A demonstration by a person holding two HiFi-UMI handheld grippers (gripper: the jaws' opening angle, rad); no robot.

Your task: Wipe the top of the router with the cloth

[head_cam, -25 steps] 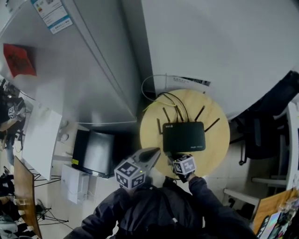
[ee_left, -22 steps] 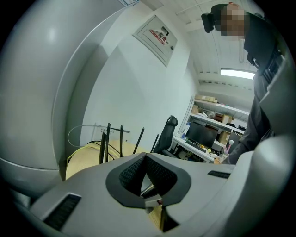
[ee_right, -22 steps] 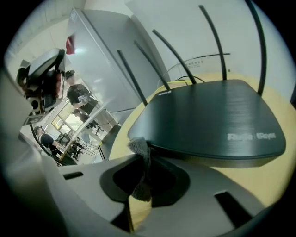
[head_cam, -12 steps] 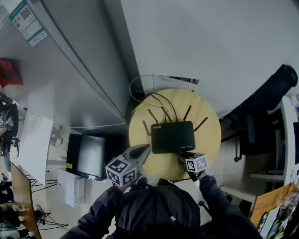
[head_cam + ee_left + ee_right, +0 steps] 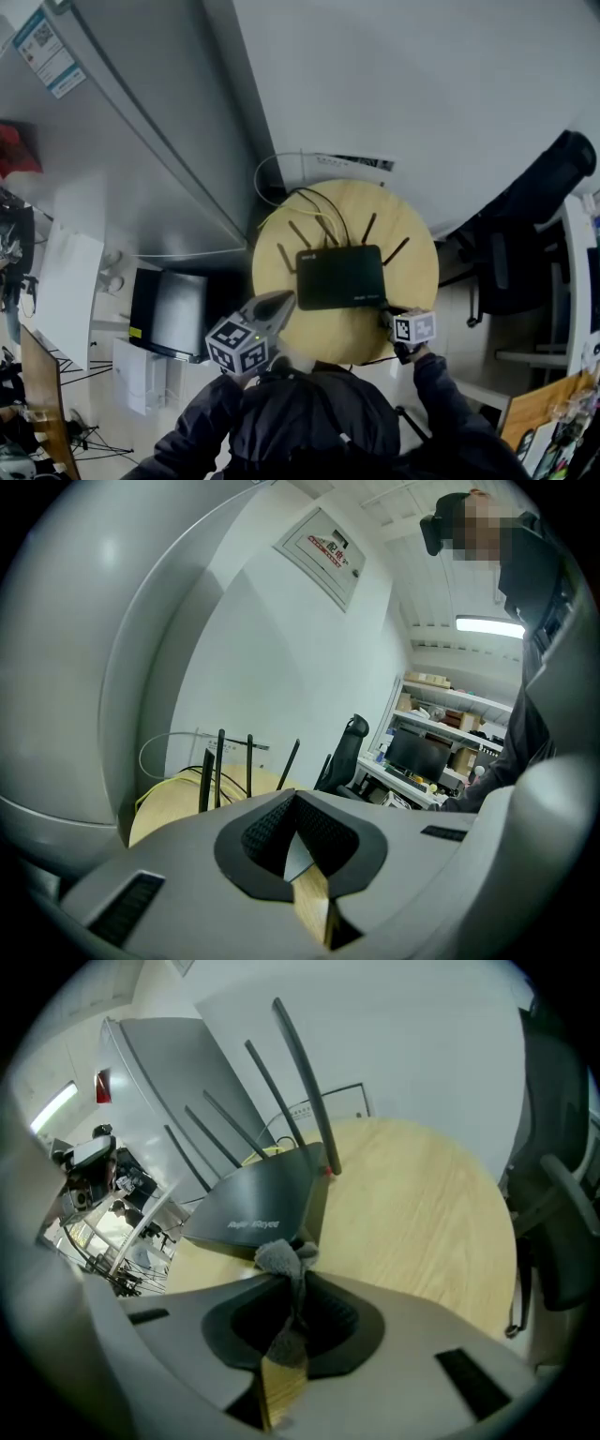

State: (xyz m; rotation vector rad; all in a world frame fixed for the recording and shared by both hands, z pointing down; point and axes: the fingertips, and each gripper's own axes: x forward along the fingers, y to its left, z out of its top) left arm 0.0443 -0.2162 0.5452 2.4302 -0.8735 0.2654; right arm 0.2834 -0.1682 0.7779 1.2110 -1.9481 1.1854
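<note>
One black router (image 5: 340,277), four antennas (image 5: 369,228), one round wooden table (image 5: 412,248), right gripper (image 5: 293,1288) clamped on one grey cloth (image 5: 277,1257), left gripper (image 5: 284,299) closed, empty.

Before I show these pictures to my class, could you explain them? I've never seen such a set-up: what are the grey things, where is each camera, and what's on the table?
There is no robot here. A person holds a two-jaw gripper in each hand. The head view comes from a camera on the person's head, looking steeply down. The other two cameras ride on the grippers and look along their jaws.

On the round wooden table lies a black router with upright antennas. The right gripper is shut on a small grey cloth, held at the router's near corner. The left gripper is shut with nothing between its jaws and hovers by the table's edge. The marker cube with square patterns is simply part of a gripper.
</note>
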